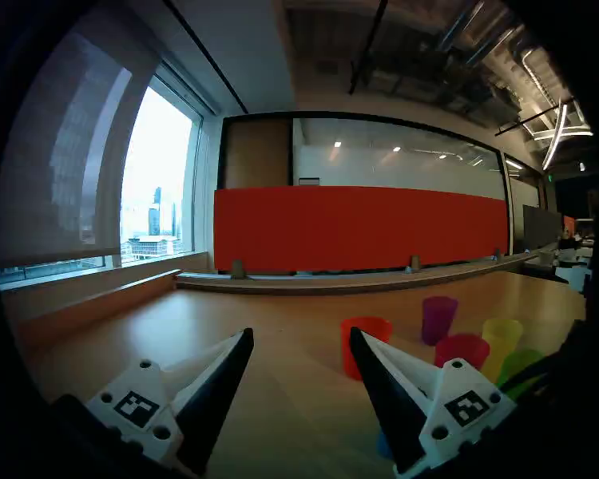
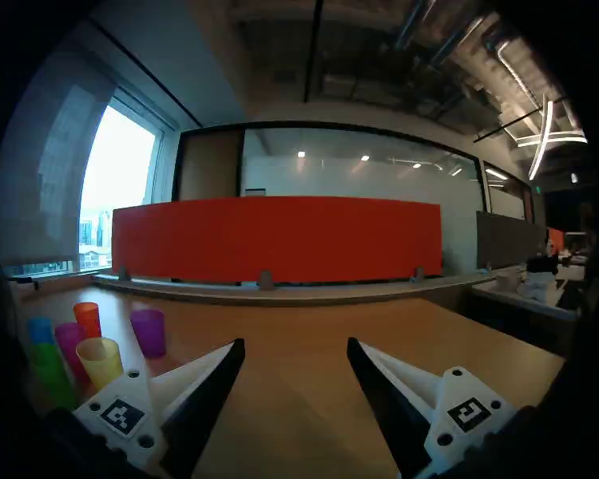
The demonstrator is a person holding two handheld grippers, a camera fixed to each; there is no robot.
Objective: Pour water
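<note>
The broad wooden desk point(image 1: 283, 311) stretches to the long red divider panel point(image 1: 355, 227) along its far edge, with open surface ahead of both claws. A cluster of translucent coloured plastic cups point(image 1: 462, 349) stands on the desk, right of the left claw point(image 1: 300, 335) and left of the right claw point(image 2: 295, 345). The orange cup point(image 1: 365, 339) sits just beyond the left claw's right finger. Both claws are released, fingers spread, grasping nothing.

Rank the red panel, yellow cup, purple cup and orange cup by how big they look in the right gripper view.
1. Red panel.
2. Yellow cup and purple cup: about alike; yellow sits nearer the camera.
3. Orange cup: looks smallest, partly hidden, farther off.
</note>
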